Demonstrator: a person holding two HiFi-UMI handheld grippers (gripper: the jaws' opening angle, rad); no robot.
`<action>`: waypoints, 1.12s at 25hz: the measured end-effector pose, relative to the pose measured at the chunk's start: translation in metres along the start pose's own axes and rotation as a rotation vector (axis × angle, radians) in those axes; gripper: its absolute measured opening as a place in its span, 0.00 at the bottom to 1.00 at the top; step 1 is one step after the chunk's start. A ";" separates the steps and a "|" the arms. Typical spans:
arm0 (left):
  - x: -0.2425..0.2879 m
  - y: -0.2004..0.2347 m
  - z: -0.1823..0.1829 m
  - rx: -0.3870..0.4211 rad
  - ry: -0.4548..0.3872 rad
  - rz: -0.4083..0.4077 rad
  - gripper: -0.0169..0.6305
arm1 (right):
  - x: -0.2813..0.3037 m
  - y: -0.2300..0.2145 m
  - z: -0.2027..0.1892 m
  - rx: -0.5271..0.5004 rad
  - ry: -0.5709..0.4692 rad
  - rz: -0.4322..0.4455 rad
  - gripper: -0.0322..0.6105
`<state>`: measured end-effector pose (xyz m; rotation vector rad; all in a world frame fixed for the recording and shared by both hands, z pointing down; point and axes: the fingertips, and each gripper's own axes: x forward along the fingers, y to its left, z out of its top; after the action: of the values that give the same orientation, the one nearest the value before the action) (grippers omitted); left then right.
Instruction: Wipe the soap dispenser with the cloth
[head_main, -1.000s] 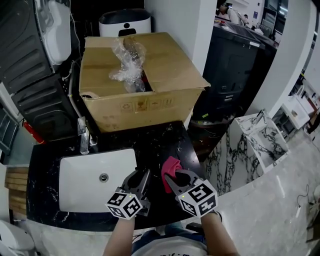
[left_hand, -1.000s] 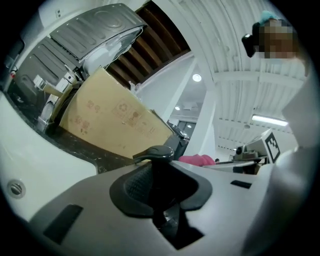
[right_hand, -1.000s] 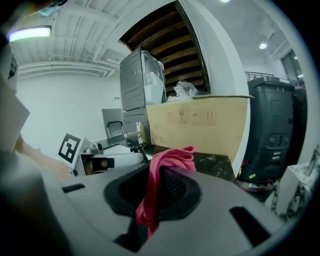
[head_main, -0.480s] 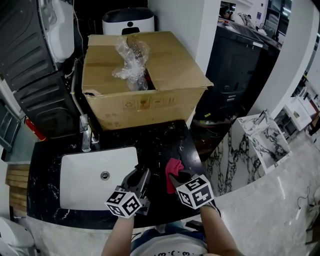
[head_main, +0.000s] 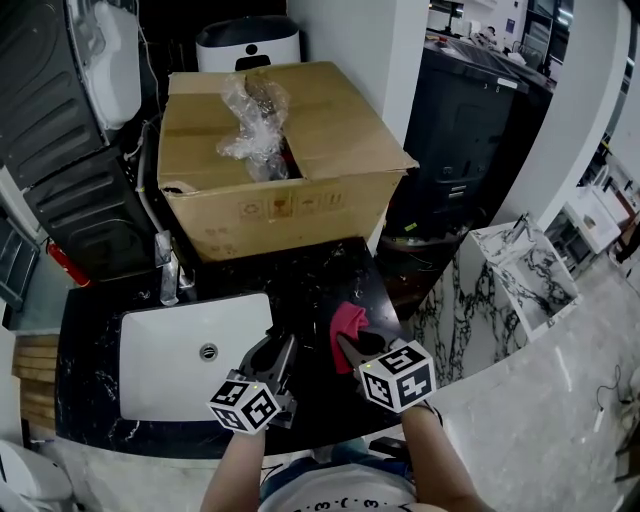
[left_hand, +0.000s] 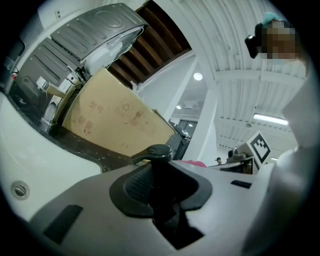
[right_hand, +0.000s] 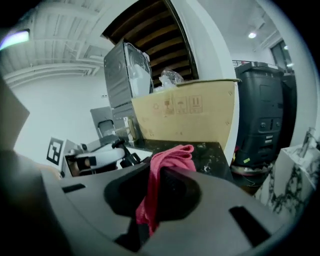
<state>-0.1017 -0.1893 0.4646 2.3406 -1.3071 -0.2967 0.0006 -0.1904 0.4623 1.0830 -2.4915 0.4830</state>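
Note:
My left gripper (head_main: 272, 355) is held level over the counter's front edge, beside the sink. It is shut on a dark soap dispenser (head_main: 266, 350). In the left gripper view the dispenser's black pump head (left_hand: 152, 151) sticks up between the jaws of the left gripper (left_hand: 160, 187). My right gripper (head_main: 350, 345) is just to the right, tilted down, shut on a pink cloth (head_main: 346, 323). In the right gripper view the cloth (right_hand: 167, 160) hangs bunched through the right gripper (right_hand: 150, 197), apart from the dispenser (right_hand: 120, 145).
A white sink (head_main: 150, 385) is set into the black counter (head_main: 330, 275), with a faucet (head_main: 168, 270) behind it. A big cardboard box (head_main: 300, 200) holding a plastic bag fills the counter's back. A marble stand (head_main: 520, 270) is lower right.
My right gripper has shifted a little forward and down with the pink cloth and rolled slightly. The left gripper and the dispenser have stayed put.

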 end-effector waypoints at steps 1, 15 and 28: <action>0.000 0.000 0.000 0.000 0.001 0.002 0.17 | 0.000 0.004 0.011 0.009 -0.037 0.027 0.13; -0.002 0.003 0.000 0.003 0.008 0.027 0.18 | 0.046 -0.020 -0.009 0.045 0.102 0.057 0.13; 0.026 -0.025 -0.004 0.296 0.229 -0.194 0.18 | 0.015 -0.055 -0.028 0.116 0.096 -0.032 0.13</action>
<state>-0.0672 -0.1993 0.4565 2.6603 -1.0766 0.1143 0.0384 -0.2224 0.5023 1.1147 -2.3845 0.6608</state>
